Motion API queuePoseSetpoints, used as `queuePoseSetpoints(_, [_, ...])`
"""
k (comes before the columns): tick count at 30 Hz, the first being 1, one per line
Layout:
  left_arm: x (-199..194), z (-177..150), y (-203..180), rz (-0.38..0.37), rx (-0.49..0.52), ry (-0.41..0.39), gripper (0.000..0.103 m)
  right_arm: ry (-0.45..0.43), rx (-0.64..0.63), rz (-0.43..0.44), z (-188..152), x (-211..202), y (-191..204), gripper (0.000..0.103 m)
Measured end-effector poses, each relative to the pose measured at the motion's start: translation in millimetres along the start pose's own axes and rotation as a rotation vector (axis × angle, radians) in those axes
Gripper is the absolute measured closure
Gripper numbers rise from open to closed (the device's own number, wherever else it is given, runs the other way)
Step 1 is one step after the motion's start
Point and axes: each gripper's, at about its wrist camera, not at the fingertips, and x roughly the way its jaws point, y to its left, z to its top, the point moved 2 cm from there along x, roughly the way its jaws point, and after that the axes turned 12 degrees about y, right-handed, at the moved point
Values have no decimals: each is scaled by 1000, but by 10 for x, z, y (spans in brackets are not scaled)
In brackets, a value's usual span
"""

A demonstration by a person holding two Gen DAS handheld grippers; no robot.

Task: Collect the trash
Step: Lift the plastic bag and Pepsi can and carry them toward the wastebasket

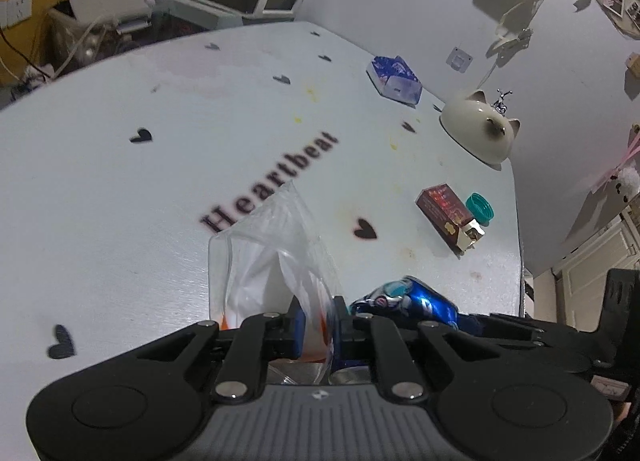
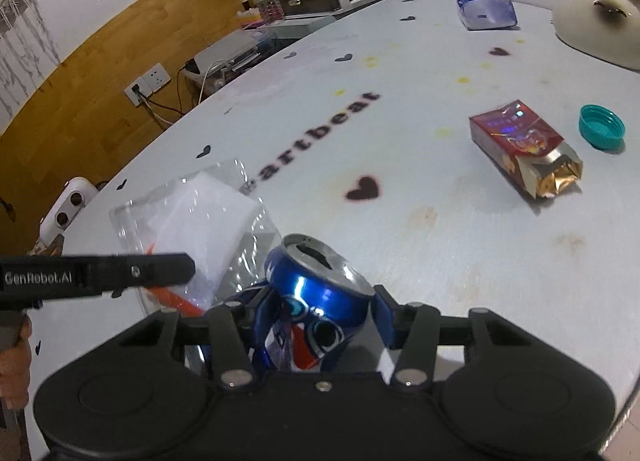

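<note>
The left gripper (image 1: 319, 319) pinches the clear bag (image 1: 272, 257). The right gripper (image 2: 320, 313) squeezes the blue can (image 2: 320, 293), right beside the bag. Far ahead, the red box (image 2: 524, 147) and green cap (image 2: 601, 127) still wait.

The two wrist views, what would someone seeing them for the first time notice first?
Probably the crushed blue can, pinched in the right gripper at the near edge of the white table. Just left of it, the left gripper is shut on a clear plastic bag. Farther right lie an opened red packet and a teal bottle cap, with a cat-shaped bowl behind them.
</note>
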Motion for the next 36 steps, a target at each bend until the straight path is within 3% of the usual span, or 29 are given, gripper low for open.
queuePoseSetpoints(14, [-638,-384,-6,43,0,-53,91,-65,17,-50,-293,-552,350,57])
queuePoseSetpoints(24, [-1192,-702,4,14,78,-82,91,-122,73,-102,-712,-979,754,57])
queuePoseSetpoints(36, [-1771,-1279,133,2,164,-95,91,-201,128,-233,-1323,-1500,1360,57])
